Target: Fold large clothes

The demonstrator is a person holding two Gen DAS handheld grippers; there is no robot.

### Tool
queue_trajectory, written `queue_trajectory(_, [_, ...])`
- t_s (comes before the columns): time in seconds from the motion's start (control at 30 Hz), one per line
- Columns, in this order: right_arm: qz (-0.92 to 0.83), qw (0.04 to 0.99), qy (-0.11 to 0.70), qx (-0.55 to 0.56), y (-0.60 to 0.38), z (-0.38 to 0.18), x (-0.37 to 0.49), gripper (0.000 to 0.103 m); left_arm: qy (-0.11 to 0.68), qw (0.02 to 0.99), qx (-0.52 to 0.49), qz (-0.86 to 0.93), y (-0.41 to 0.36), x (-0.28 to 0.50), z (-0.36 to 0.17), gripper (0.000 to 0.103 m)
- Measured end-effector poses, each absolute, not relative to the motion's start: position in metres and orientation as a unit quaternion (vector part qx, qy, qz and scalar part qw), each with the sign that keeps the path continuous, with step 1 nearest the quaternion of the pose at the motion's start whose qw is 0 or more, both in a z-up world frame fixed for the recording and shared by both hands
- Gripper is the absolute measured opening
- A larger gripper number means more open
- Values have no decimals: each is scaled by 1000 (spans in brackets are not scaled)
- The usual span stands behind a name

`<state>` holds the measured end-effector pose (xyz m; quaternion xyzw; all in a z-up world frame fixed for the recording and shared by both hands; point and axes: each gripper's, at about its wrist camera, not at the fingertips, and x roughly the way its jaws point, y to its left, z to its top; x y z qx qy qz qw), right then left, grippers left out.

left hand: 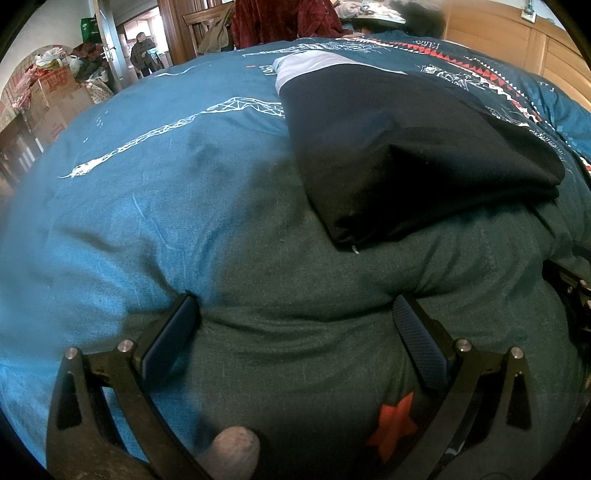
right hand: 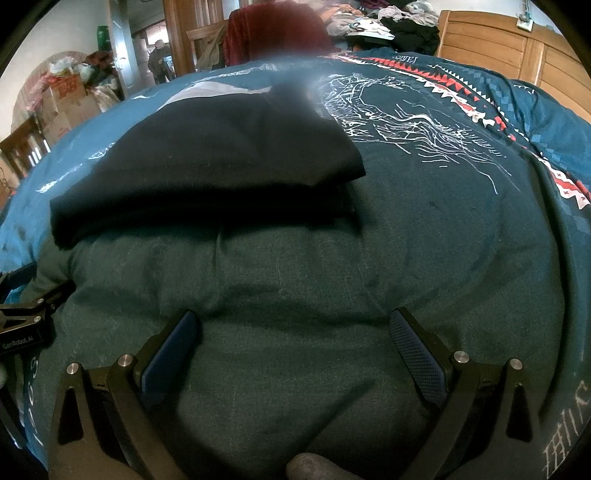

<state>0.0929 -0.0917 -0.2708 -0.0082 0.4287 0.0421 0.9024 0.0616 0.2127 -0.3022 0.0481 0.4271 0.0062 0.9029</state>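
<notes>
A black garment [left hand: 406,147] lies folded into a compact stack on the teal bedspread [left hand: 147,192], with a pale grey-white part [left hand: 314,64] showing at its far end. In the right wrist view the same black garment [right hand: 207,162] sits ahead and to the left. My left gripper [left hand: 295,306] rests open on the bedspread, a short way in front of the garment's near corner, nothing between its fingers. My right gripper [right hand: 295,321] is open too, on the bedspread [right hand: 424,221] just short of the garment's near edge. The left gripper's body [right hand: 26,325] shows at the left edge.
A dark red garment [left hand: 280,20] hangs at the far side of the bed. A wooden headboard [right hand: 517,55] stands at the back right, with a pile of clothes [right hand: 388,18] beside it. Cardboard boxes [left hand: 55,96] stand at the far left. A person [left hand: 142,53] stands in the doorway.
</notes>
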Motion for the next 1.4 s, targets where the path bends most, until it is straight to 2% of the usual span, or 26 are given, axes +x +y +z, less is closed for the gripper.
queue_trajectory(1.4, [45,904,426,0,-92,-271,91,103,427,903,48,7,212,62,-302,103])
